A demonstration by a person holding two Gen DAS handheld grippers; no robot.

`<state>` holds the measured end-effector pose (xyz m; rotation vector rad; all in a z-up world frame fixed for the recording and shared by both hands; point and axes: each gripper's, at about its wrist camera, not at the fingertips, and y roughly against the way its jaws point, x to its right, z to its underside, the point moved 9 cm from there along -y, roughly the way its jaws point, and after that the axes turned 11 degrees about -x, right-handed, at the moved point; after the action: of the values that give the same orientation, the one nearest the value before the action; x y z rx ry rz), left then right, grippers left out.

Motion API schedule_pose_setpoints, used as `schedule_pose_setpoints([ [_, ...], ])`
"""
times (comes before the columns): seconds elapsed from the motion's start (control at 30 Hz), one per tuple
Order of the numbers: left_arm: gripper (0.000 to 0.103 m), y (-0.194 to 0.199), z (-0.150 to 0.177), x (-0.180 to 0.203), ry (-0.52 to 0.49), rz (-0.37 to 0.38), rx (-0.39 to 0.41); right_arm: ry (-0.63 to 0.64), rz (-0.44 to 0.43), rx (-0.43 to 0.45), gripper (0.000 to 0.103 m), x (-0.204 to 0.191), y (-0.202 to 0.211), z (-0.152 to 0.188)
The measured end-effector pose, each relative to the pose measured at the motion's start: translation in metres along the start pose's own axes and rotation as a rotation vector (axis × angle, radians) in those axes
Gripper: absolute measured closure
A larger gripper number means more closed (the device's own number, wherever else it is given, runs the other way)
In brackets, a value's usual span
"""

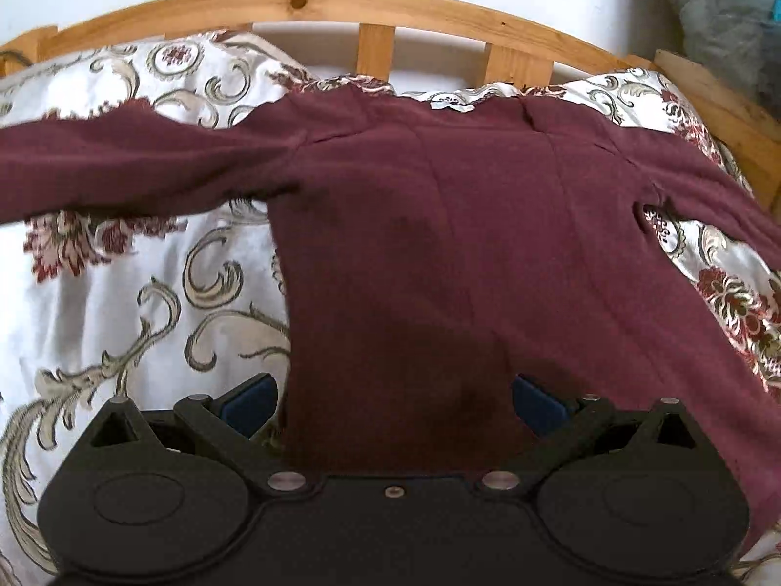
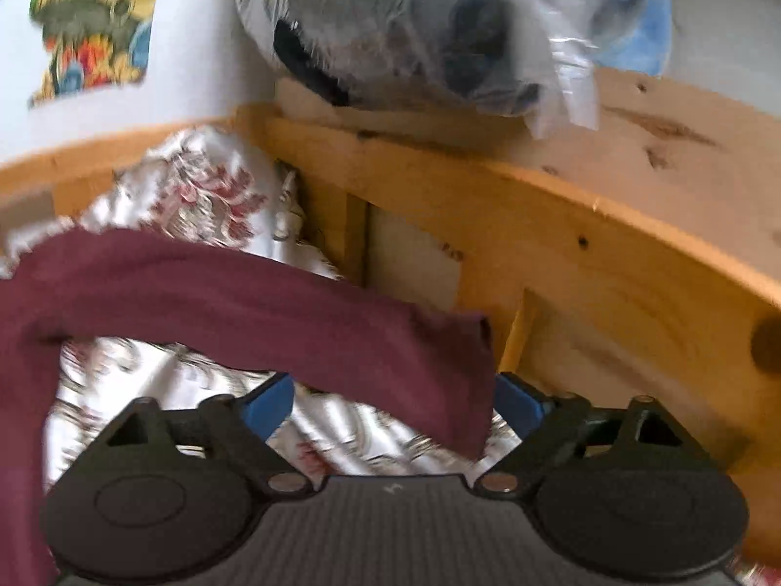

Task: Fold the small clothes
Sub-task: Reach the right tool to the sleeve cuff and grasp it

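A maroon long-sleeved top (image 1: pixel 439 244) lies spread flat on the bed, neck toward the headboard and both sleeves stretched out sideways. My left gripper (image 1: pixel 395 400) is at the top's bottom hem. Its blue pads (image 1: pixel 254 400) stand wide apart with the hem cloth between them, not pinched. In the blurred right wrist view, the right sleeve (image 2: pixel 244 312) runs across to its cuff near the bed's side rail. My right gripper (image 2: pixel 395 403) is open over that cuff end, and its pads are clear of the cloth.
A white bedspread with a red and beige floral pattern (image 1: pixel 122 293) covers the bed. A pine headboard (image 1: pixel 312 5) and side rail (image 2: pixel 585 244) border it. A clear plastic bag of clothes (image 2: pixel 439 24) sits on the wooden ledge (image 2: pixel 659 146) at the right corner.
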<state>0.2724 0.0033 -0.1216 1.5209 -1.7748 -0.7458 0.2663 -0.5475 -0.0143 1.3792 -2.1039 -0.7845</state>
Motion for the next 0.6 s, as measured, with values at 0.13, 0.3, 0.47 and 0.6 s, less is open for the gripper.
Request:
schedule_pose_setpoints([
  [0.13, 0.001, 0.001, -0.005, 0.0, 0.024, 0.033, 0.014, -0.024, 0.078, -0.046, 0.022, 0.002, -0.017, 0.002],
  [0.3, 0.001, 0.003, -0.006, 0.001, -0.002, 0.04, 0.029, -0.085, 0.151, -0.033, 0.024, 0.015, -0.031, -0.001],
  [0.47, 0.001, 0.007, -0.008, -0.001, 0.004, 0.048, 0.035, -0.207, 0.136, -0.075, 0.041, 0.035, -0.044, -0.005],
  [0.6, 0.001, 0.013, -0.012, -0.004, 0.014, 0.042, 0.057, -0.224, 0.136, -0.105, 0.083, 0.04, -0.05, -0.003],
])
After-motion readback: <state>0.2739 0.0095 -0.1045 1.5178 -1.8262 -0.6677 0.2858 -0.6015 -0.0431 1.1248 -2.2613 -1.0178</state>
